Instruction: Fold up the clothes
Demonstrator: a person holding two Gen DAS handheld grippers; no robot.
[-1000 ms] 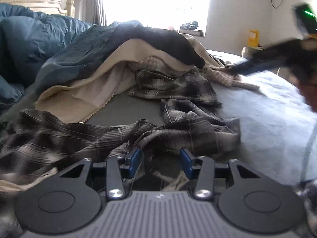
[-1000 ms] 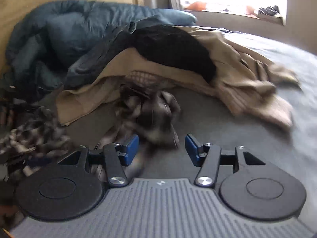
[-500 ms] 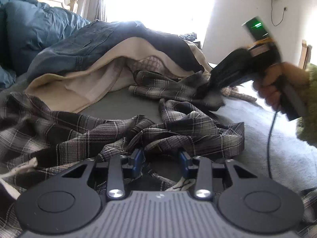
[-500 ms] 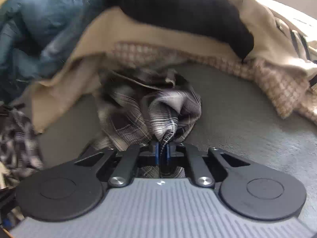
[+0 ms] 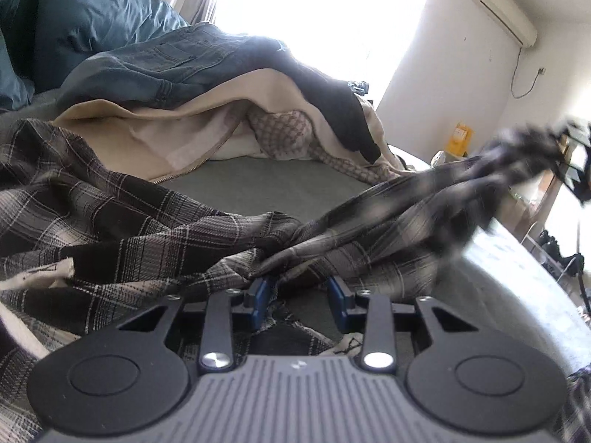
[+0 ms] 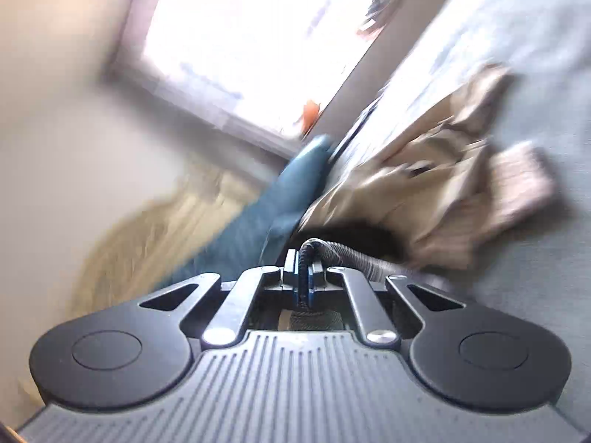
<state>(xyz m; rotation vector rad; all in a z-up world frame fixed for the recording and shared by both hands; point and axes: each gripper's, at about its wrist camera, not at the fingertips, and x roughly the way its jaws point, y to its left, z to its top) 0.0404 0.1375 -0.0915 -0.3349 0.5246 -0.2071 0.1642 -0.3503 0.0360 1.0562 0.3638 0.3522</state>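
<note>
My right gripper is clamped on a bunched edge of the plaid shirt; my left gripper hangs open over it.

The left jaws stand wide, just above the shirt, which is spread across the grey bed, one blurred part stretched up to the right. Behind it I see a heap of clothes: a beige jacket and jeans. My right view is tilted and blurred.
</note>
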